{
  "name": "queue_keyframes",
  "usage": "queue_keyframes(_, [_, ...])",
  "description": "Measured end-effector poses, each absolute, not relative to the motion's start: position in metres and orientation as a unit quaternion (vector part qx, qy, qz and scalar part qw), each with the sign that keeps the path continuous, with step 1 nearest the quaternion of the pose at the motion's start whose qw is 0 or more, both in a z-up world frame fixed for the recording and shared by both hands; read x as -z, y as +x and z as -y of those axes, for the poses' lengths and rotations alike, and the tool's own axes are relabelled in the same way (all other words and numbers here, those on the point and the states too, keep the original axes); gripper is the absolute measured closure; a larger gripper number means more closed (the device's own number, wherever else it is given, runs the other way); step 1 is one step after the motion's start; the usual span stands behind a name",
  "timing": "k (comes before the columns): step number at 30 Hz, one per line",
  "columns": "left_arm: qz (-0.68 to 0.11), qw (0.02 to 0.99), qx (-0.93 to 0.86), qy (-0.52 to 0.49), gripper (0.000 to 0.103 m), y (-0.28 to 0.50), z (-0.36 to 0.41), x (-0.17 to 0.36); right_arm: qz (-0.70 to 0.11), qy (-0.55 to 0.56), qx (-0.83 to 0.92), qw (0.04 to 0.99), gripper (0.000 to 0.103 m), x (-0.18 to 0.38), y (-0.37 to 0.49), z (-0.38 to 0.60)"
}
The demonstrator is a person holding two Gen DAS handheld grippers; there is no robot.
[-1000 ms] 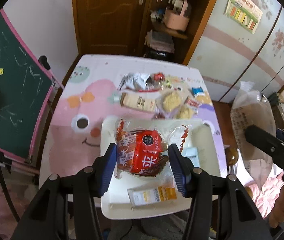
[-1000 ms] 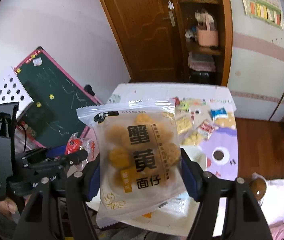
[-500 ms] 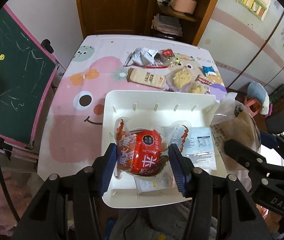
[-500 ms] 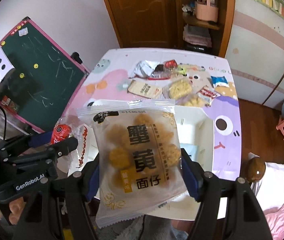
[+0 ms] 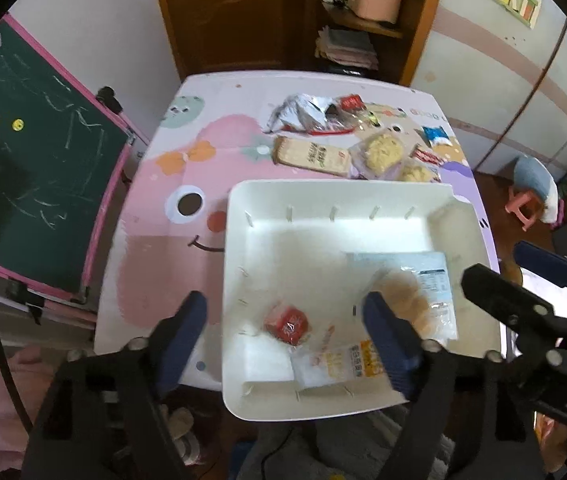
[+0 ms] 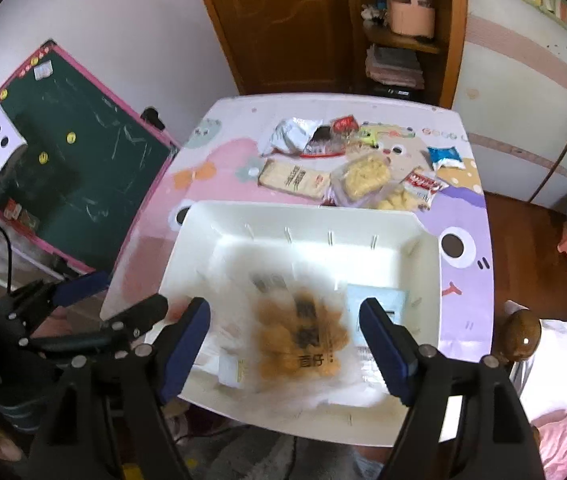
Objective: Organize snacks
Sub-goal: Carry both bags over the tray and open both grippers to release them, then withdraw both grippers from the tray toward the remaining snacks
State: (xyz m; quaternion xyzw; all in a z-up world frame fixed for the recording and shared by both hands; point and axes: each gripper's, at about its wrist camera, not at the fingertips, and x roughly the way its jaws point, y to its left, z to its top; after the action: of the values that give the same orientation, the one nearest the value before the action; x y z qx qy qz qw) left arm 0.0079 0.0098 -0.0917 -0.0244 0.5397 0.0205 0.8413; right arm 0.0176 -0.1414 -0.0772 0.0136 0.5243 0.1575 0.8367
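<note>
Left wrist view: bin (image 5: 239, 216) at table's (image 5: 155, 264) near edge.
Both hand-held grippers (image 5: 283, 320) (image 6: 283, 322) opening, empty; red pack (image 5: 286, 322), yellow pack (image 6: 299, 332) below in bin.

My white tray (image 5: 239, 240) sits on a bench (image 5: 155, 264) printed in pink and lilac, with cartoon eyes, an orange bow and a smile. My left gripper (image 5: 283, 320) and right gripper (image 6: 283, 320) are black with dark blue pads. In the tray lie a red snack packet (image 5: 286, 322), a clear bag of golden-brown biscuits (image 6: 299, 332) with dark lettering, and a pale blue packet (image 5: 423, 268). A green chalkboard (image 5: 23, 160) has a pink frame.
</note>
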Motion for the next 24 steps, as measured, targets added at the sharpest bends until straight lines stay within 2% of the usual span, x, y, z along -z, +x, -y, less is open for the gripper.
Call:
queue_keyframes(5, [-0.536, 0.843, -0.019, -0.04, 0.015, 0.006, -0.015, 0.089, -0.513, 0.013, -0.151, 0.845, 0.019, 0.071, 0.016, 0.142])
queue_keyframes(24, [-0.524, 0.851, -0.01, -0.028, 0.014, -0.001, 0.0, 0.082, -0.509, 0.013, -0.132, 0.85, 0.019, 0.066, 0.002, 0.155])
